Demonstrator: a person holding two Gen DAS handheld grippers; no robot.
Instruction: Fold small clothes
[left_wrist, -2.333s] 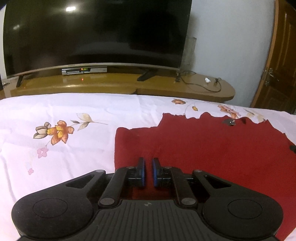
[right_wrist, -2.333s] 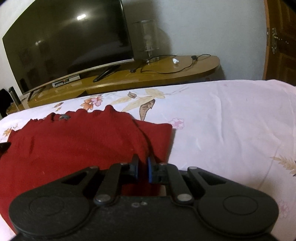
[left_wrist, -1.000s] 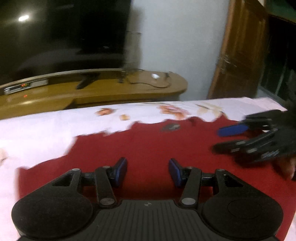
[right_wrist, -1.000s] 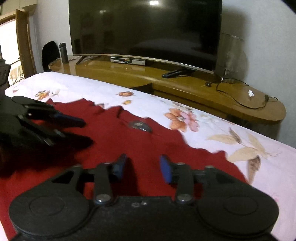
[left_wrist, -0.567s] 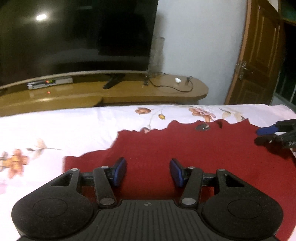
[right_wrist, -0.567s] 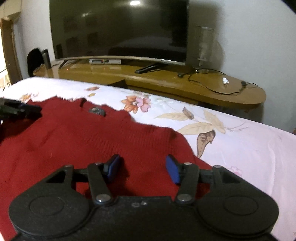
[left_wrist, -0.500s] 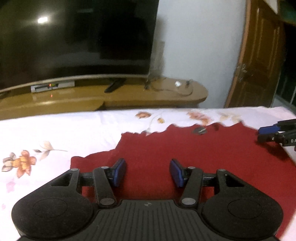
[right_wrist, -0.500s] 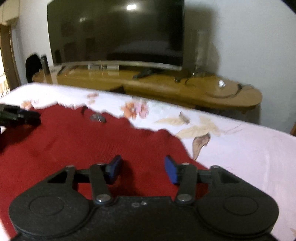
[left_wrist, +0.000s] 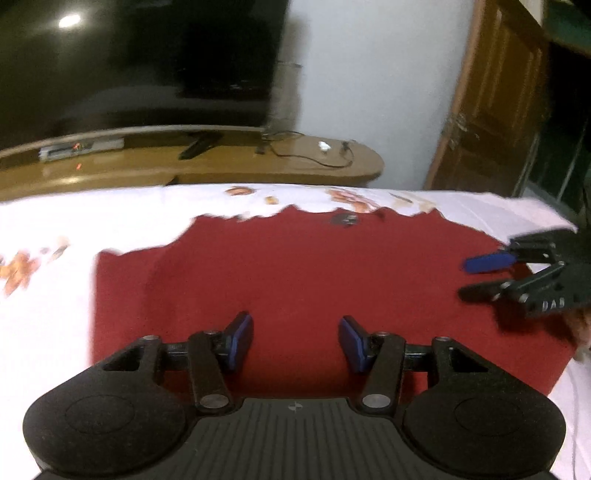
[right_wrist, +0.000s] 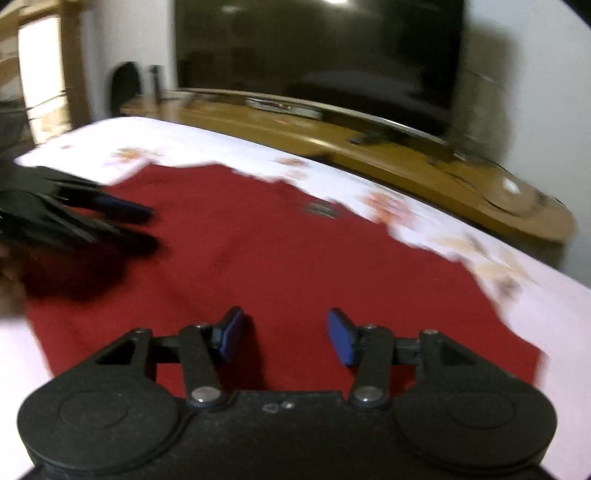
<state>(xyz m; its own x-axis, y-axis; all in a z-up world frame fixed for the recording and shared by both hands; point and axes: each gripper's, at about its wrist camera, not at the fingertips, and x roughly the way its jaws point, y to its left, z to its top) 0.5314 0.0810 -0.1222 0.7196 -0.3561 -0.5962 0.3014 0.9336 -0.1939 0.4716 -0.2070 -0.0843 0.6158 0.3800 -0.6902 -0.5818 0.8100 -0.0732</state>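
Observation:
A dark red knit garment (left_wrist: 303, 273) lies spread flat on the white floral bedsheet (left_wrist: 48, 295), with a small label near its far edge; it also shows in the right wrist view (right_wrist: 280, 258). My left gripper (left_wrist: 295, 341) is open and empty, low over the garment's near left part. My right gripper (right_wrist: 284, 334) is open and empty over the near right part. The right gripper shows at the right edge of the left wrist view (left_wrist: 480, 275); the left gripper shows blurred at the left of the right wrist view (right_wrist: 147, 225).
A wooden TV bench (left_wrist: 207, 158) with a large dark television (left_wrist: 140, 62) stands beyond the bed's far edge. A wooden door (left_wrist: 502, 96) is at the far right. Cables lie on the bench's right end.
Both grippers opened from shut on the garment and released it. Since half a second ago both have swung inward toward each other over the garment; both views are motion-blurred.

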